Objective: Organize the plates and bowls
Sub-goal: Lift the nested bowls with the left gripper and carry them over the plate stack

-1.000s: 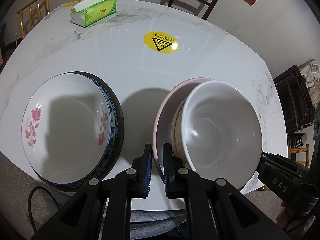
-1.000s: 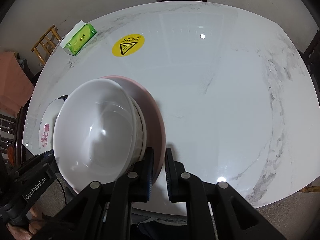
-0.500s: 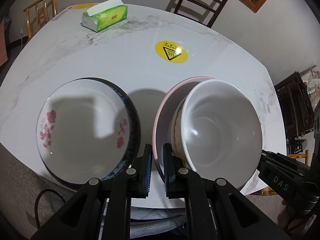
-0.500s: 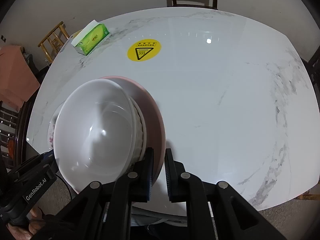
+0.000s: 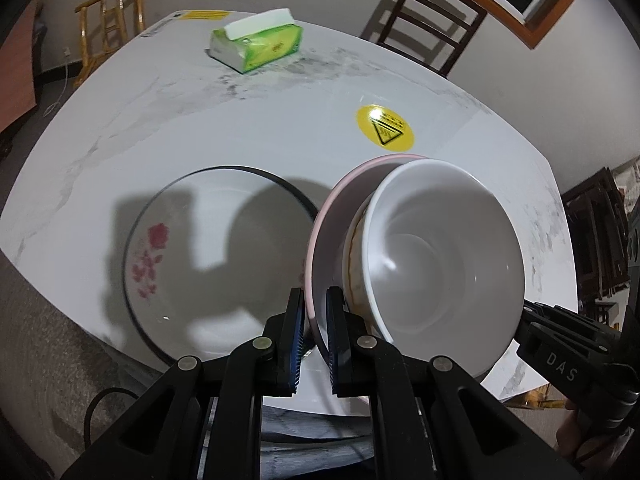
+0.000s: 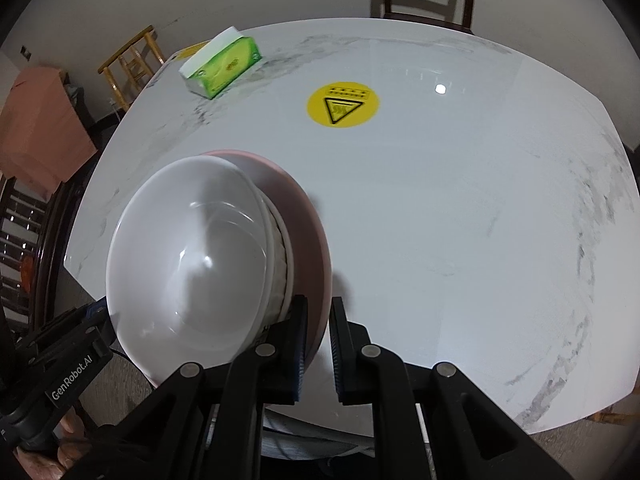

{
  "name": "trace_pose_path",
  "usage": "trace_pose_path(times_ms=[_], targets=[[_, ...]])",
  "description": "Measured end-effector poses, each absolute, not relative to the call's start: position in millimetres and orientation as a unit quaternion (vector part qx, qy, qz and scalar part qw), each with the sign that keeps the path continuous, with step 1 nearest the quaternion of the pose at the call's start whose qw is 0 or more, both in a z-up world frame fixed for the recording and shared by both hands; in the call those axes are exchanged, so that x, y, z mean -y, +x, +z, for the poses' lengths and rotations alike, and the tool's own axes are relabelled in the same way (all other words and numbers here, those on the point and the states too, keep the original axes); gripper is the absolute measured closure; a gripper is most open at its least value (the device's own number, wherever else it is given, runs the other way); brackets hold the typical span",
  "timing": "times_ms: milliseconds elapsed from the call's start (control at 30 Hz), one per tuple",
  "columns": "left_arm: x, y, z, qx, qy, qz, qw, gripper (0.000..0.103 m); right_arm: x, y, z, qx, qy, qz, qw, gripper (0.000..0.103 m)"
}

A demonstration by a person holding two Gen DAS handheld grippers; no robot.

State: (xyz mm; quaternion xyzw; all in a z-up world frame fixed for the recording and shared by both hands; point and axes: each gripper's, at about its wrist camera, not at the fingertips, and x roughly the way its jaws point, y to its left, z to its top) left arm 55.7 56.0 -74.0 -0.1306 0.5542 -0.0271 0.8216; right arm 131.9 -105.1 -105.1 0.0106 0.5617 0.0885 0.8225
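Both grippers are clamped on the same pink plate (image 5: 326,248): the left gripper (image 5: 313,320) pinches its left rim, the right gripper (image 6: 318,328) its right rim. A white bowl (image 5: 440,256) sits nested on it. Left of that, a rose-printed plate (image 5: 192,264) lies on the marble table (image 6: 460,208). Farther back there's a yellow sticker (image 6: 343,105), then a green tissue pack (image 5: 256,46).

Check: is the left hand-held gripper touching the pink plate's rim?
Touching. In the left wrist view, the left hand-held gripper has both pads closed on the pink plate rim, no gap showing.
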Motion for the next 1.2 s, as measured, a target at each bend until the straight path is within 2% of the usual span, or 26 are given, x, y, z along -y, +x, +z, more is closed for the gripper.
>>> trace_pose_path(times_ms=[767,1200], targets=[[-140.4,48.2,-63.9,-0.539,-0.151,0.030,0.828,0.097,13.7,146.9,-107.8,-0.573,-0.026,0.143,0.807,0.091],[-174.2,48.9,-83.4,-0.549,-0.168,0.050,0.817,0.096,-18.6,159.8,-131.8,-0.592,-0.034,0.153,0.791,0.091]])
